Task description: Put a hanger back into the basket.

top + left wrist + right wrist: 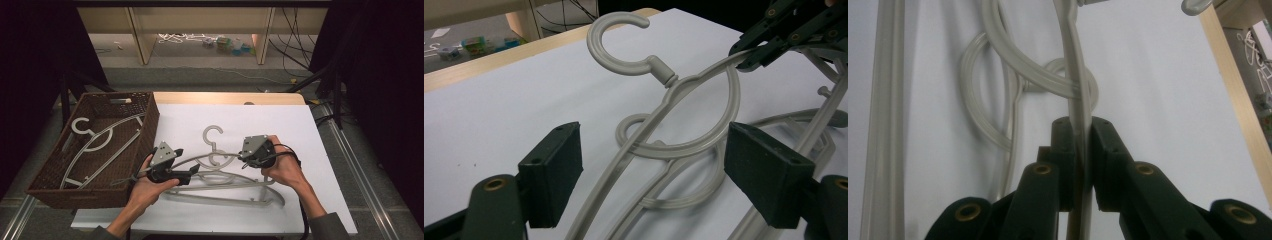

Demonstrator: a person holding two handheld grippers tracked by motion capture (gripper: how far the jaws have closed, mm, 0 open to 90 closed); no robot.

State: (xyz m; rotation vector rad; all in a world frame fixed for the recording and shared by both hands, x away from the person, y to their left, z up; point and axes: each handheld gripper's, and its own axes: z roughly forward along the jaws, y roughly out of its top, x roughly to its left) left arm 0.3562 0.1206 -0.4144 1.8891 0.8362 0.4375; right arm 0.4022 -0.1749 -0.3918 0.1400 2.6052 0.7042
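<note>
On the left edge of the white table (300,130) sits a dark brown woven basket (147,132), rectangular with slotted handle openings, its right wall touching the tabletop's edge. Inside it lie grey plastic hangers in the basket (100,145), their curved arms crossing the floor and 1 hook resting near the far left corner; how many are stacked there I cannot tell.

Beside the basket, near the table's middle, a loose pile of hangers (225,192) of the same smooth, pale grey plastic lies flat, thin ribbed arms overlapping. Above it the lifted hanger (659,75) is tilted, its round open hook pointing away from the person and its neck ending in a small collar.

The right gripper (1083,135) has its 2 black jaws pressed together on 1 arm of the lifted hanger, pinching the thin bar between them. The left gripper (651,170) is spread wide, its jaws standing on either side of that hanger's other arm without touching it.

Beyond the table, pale wooden shelf legs (140,40) stand on a grey floor with scattered cables (295,55) and small colourful objects (230,45), too blurred to identify.
</note>
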